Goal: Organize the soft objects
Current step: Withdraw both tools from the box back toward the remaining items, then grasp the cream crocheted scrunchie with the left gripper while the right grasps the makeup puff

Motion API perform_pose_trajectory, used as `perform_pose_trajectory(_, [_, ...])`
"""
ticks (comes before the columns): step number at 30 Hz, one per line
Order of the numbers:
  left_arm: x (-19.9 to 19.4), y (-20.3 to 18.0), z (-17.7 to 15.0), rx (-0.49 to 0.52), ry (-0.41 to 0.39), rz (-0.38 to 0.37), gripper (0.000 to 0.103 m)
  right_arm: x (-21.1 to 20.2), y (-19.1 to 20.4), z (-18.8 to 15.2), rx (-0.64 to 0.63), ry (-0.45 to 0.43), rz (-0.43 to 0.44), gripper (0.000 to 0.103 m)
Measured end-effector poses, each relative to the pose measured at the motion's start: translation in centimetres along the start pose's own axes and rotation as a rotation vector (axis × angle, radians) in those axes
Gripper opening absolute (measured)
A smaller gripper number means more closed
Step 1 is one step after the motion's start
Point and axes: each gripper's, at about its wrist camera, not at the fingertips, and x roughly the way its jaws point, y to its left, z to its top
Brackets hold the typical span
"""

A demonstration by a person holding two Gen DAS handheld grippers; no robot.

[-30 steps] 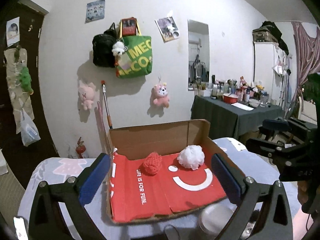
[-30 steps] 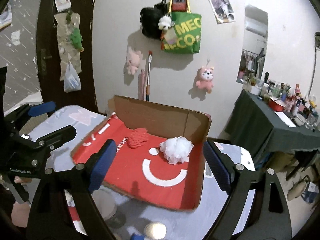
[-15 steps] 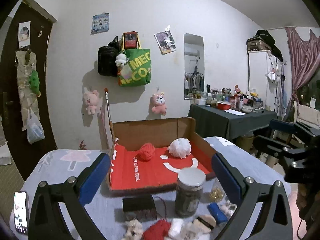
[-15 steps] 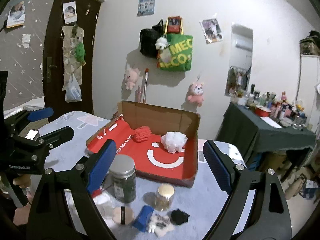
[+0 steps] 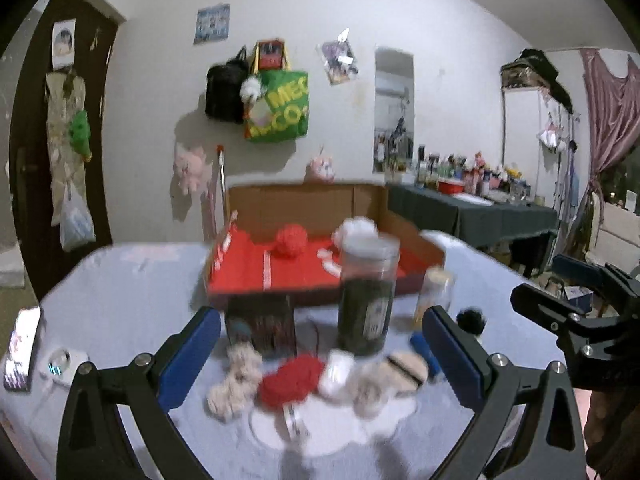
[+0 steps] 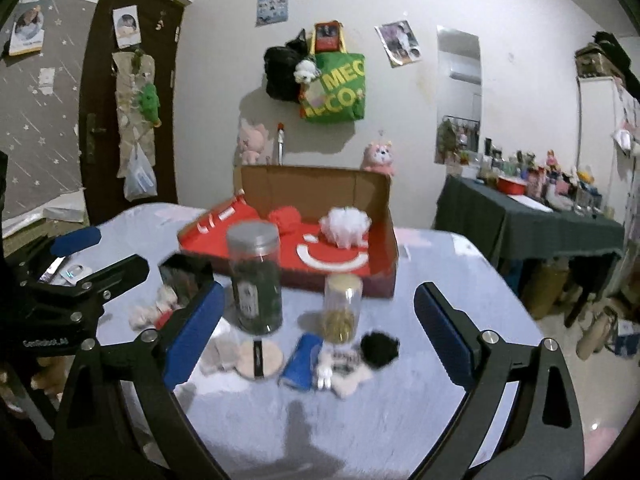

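Note:
A cardboard box with a red lining (image 5: 256, 276) (image 6: 380, 216) stands at the back of the table. It holds a red knitted ball (image 5: 291, 239) (image 6: 285, 219) and a white puff (image 6: 346, 226). Near the front lie a red yarn ball (image 5: 290, 378), a beige plush (image 5: 236, 380), a round beige pad (image 6: 260, 358), a black pompom (image 6: 379, 349) and a white plush (image 6: 346, 368). My left gripper (image 5: 320, 356) is open and empty above these. My right gripper (image 6: 318, 334) is open and empty too.
A tall dark jar with a grey lid (image 6: 256, 280) (image 5: 366, 292), a small jar with a gold lid (image 6: 342, 306), a dark box (image 5: 260, 322) and a blue pack (image 6: 301, 364) stand among the soft things. A phone (image 5: 20, 346) lies at the left edge.
Both grippers have pulled back and tilted down from the box. The jars and the loose soft things at the table's front have come into view. Both stay open.

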Motion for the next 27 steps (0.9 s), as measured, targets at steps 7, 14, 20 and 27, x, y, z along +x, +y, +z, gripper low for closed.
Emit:
perform_pose_trajectory(7, [2.8, 1.3, -3.6, -0.015, 0.125, 0.02, 0.103, 3.9, 0.5, -4.7, 0.017, 0.116, -0.015, 0.097])
perform_pose_trajectory(14, [4.1, 2.9, -4.6, -0.032, 0.183, 0.048, 0.103, 6.2, 0.4, -6.2, 0.05, 0.176, 0.014, 0.097])
perform_pose_trajectory(20, [4.9, 4.3, -4.4, -0.029, 0.213, 0.056, 0.103, 7.4, 1.4, -6.1, 0.027, 0.191, 0.054, 0.097])
perform_pose_trajectory(27, [5.6, 5.3, -4.2, 0.029, 0.238, 0.045, 0.101, 9.3, 2.5, -6.2, -0.009, 0.233, 0.097, 0.097])
